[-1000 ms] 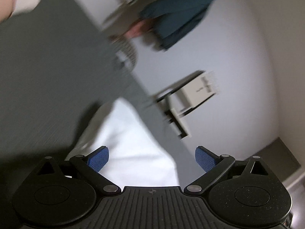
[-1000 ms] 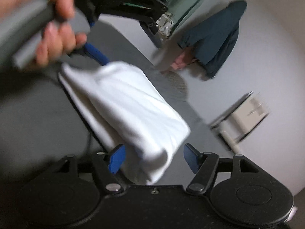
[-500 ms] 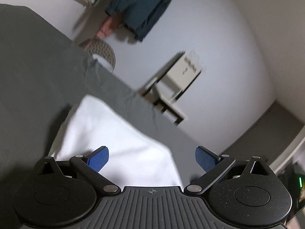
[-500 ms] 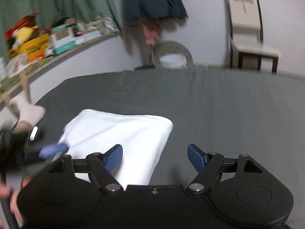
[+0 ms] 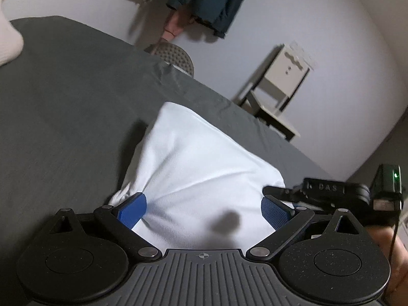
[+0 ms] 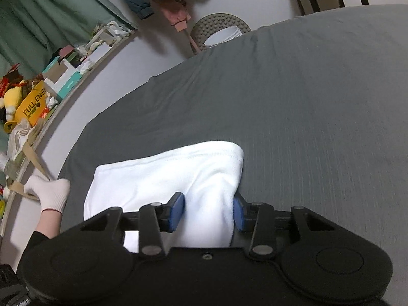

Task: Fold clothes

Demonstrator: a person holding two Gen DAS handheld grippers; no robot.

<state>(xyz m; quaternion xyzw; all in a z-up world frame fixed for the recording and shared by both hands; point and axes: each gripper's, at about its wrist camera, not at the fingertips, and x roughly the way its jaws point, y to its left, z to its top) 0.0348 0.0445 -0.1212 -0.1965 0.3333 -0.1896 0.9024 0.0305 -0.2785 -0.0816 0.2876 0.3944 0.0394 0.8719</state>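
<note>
Both tools' frames hide the white garment's (image 6: 165,176) near edge.

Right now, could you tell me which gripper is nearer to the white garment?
Right. The right gripper pinches the white garment; the left gripper is open around it.

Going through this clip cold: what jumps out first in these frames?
The folded white garment on the dark grey sheet dominates both views. The right gripper is pinching its near end, while the left gripper stands open over it. A white-gloved hand shows at left.
</note>
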